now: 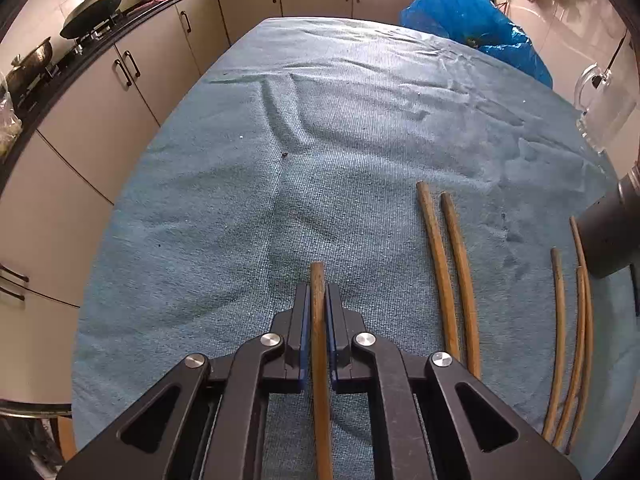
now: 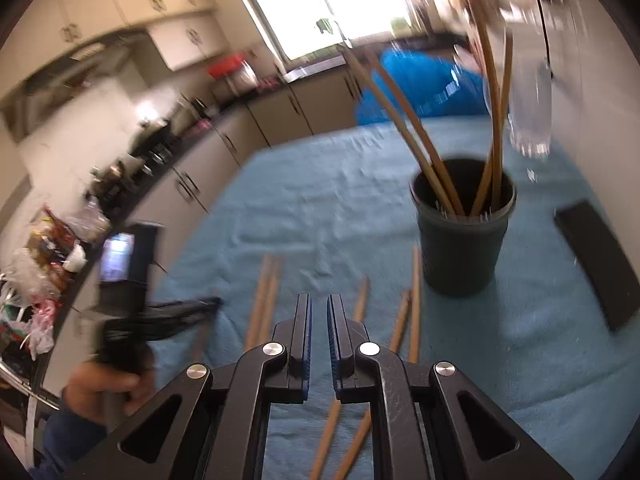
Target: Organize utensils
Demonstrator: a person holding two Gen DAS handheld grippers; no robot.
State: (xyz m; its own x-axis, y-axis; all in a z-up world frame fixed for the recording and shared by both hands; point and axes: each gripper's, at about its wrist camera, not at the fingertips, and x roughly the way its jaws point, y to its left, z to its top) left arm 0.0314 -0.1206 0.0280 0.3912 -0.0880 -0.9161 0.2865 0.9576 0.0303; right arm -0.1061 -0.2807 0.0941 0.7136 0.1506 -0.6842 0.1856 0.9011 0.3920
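My left gripper is shut on a wooden utensil handle that lies along the blue cloth. Two thick wooden handles lie to its right, and three thin ones lie further right. In the right wrist view my right gripper is empty, its jaws close together with a narrow gap, above several loose wooden handles. A black cup ahead on the right holds several wooden utensils upright. The left gripper shows at the left, blurred.
A glass mug stands at the table's right edge, a blue plastic bag at the far end. A black flat object lies right of the cup. Kitchen cabinets and a counter with pans run along the left.
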